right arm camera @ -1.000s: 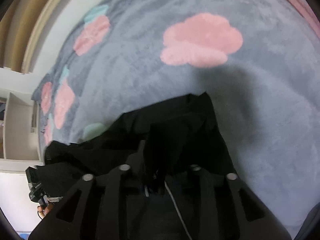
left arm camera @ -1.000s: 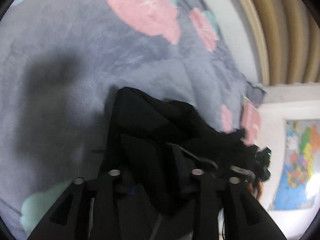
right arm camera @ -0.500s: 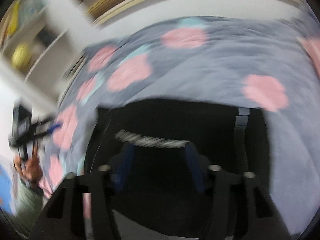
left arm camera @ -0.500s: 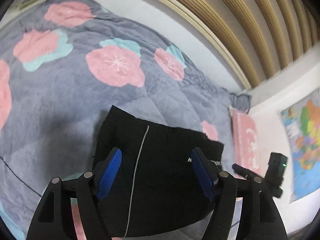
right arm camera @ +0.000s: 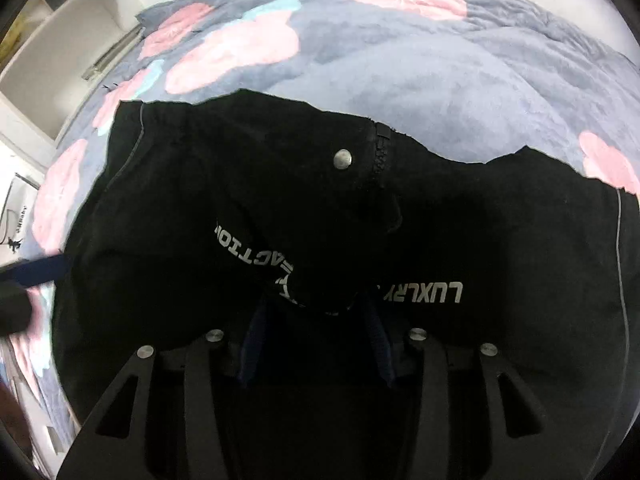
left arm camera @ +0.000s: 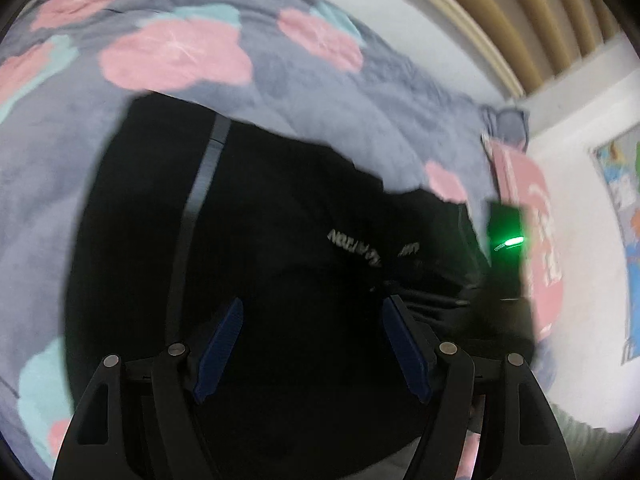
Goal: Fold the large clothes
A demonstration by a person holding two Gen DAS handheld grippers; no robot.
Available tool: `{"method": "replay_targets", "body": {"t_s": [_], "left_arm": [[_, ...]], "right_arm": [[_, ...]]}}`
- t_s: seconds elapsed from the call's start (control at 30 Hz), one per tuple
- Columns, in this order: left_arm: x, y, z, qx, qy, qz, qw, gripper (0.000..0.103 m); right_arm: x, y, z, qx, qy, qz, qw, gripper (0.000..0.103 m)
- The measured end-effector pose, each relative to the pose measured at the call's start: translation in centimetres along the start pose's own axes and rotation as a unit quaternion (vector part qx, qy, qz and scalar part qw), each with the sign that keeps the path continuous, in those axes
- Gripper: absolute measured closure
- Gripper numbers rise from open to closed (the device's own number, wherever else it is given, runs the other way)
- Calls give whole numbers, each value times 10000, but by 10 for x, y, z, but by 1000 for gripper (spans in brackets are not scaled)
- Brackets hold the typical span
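A large black garment point(left arm camera: 280, 240) with white lettering, a grey side stripe, a metal snap and a zip lies spread on the bed; it also fills the right wrist view point(right arm camera: 320, 208). My left gripper point(left arm camera: 312, 344) is open and empty, hovering over the garment's near part. My right gripper point(right arm camera: 316, 344) is open with blue pads, just above the garment near the lettering, holding nothing. The other gripper shows as a dark shape with a green light at the right of the left wrist view point(left arm camera: 506, 240).
The bed is covered by a grey quilt point(right arm camera: 440, 64) with pink and teal flowers. A pink pillow point(left arm camera: 528, 216) lies at the bed's end. White shelves point(right arm camera: 60, 48) stand at the far left. A wall map point(left arm camera: 624, 216) hangs on the right.
Both grippers were shut on the bunched garment a second ago; they have opened and let it go. The garment now lies spread flat on the quilt, and both cameras have swung.
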State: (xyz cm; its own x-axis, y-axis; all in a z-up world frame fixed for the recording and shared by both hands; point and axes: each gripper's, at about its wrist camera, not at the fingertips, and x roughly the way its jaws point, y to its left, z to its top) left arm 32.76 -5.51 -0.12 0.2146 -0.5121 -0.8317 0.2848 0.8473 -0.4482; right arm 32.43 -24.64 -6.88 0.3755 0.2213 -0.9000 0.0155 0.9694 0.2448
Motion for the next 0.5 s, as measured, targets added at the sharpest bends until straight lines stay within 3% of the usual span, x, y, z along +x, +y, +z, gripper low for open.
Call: {"method": "replay_targets", "body": {"t_s": [0.17, 0.27, 0.33, 0.43, 0.5], "left_arm": [[16, -47, 4, 766, 113, -48, 9970, 29], [27, -69, 0, 1207, 230, 177, 9923, 29], [35, -67, -4, 1180, 339, 359, 9918, 29], [50, -53, -11, 1053, 348, 754, 9910, 31], [62, -40, -14, 1005, 364, 1008, 9891, 38]], "right_arm": [[-68, -25, -13, 223, -522, 387, 9976, 49], [-98, -33, -25, 59, -763, 124, 9970, 48], [-98, -37, -37, -89, -704, -165, 9973, 48], [-68, -50, -59, -43, -247, -591, 9979, 48], [-47, -60, -67, 9, -141, -735, 9972, 48]]}}
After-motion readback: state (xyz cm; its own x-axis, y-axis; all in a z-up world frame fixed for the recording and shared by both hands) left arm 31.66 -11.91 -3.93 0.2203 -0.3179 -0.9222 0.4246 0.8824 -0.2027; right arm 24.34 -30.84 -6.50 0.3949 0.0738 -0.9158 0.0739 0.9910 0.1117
